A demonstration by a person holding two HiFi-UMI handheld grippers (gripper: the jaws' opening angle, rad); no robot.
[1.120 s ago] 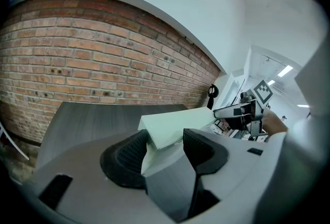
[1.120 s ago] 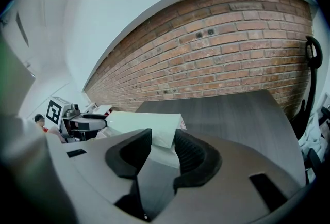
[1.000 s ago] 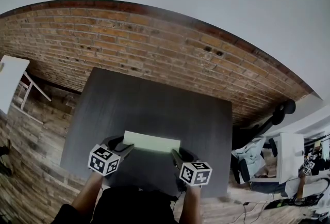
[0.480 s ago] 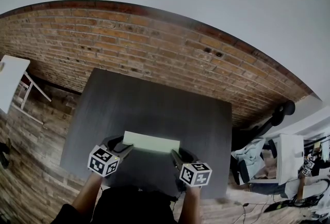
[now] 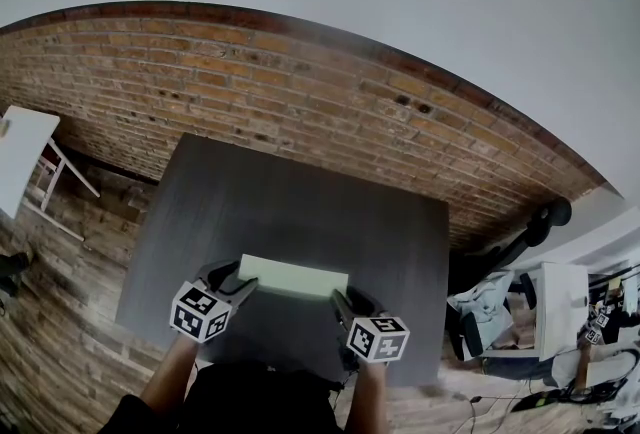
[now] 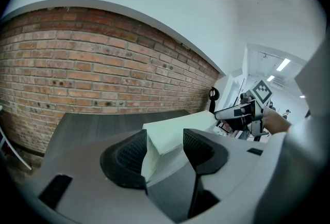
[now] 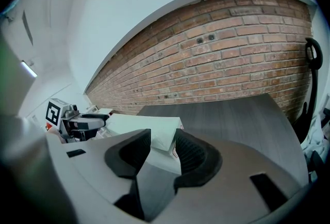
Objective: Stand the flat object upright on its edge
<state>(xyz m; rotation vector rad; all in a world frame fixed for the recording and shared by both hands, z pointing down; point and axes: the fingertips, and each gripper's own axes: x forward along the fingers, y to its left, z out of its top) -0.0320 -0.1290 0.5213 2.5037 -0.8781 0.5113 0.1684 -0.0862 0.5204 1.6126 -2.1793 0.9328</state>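
A pale green flat box (image 5: 293,276) lies lengthwise near the front edge of the dark table (image 5: 300,192). My left gripper (image 5: 241,286) has its jaws round the box's left end, and my right gripper (image 5: 339,299) has its jaws round the right end. In the left gripper view the box's end (image 6: 164,138) fills the gap between the two pads of the left gripper (image 6: 165,146). In the right gripper view the box's corner (image 7: 161,134) sits between the pads of the right gripper (image 7: 163,146), and both touch it. The box's underside is hidden.
A brick wall (image 5: 300,92) runs behind the table. A white table (image 5: 20,157) stands at the far left on the brick-patterned floor. A black chair (image 5: 535,222) and a cluttered desk (image 5: 560,307) are at the right.
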